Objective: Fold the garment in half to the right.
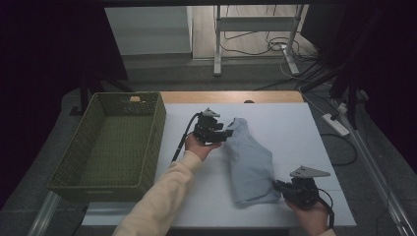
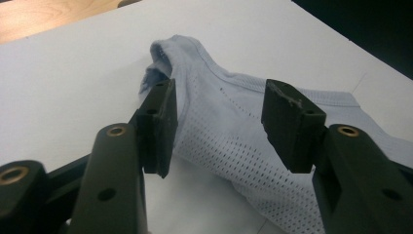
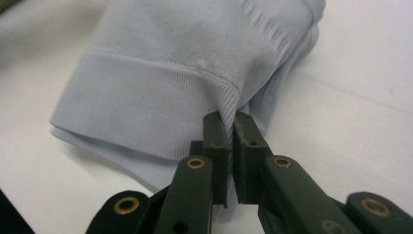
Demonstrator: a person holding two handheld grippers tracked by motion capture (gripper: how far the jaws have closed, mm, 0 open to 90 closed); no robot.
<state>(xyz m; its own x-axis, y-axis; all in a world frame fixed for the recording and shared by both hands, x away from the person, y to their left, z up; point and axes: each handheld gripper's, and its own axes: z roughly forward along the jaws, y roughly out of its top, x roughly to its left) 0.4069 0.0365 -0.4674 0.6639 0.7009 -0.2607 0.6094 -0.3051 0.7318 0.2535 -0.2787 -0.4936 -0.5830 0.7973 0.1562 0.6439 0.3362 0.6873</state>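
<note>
A folded pale blue garment [image 1: 251, 162] lies on the white table cover [image 1: 295, 128], running from the middle toward the near edge. My left gripper [image 1: 227, 133] is at its far collar end. In the left gripper view the left gripper [image 2: 219, 126] is open, its jaws standing wide apart on either side of the mesh fabric [image 2: 229, 112] without pressing on it. My right gripper [image 1: 278, 186] is at the near right corner of the garment. Seen close in the right gripper view, the right gripper [image 3: 231, 131] is shut on a pinch of the ribbed hem [image 3: 170, 63].
A green woven basket [image 1: 160, 123] stands at the left of the table, its inside bare. A strip of wooden tabletop [image 1: 231, 97] shows beyond the white cover. On the floor at the right lie a power strip [image 1: 336, 124] and cables.
</note>
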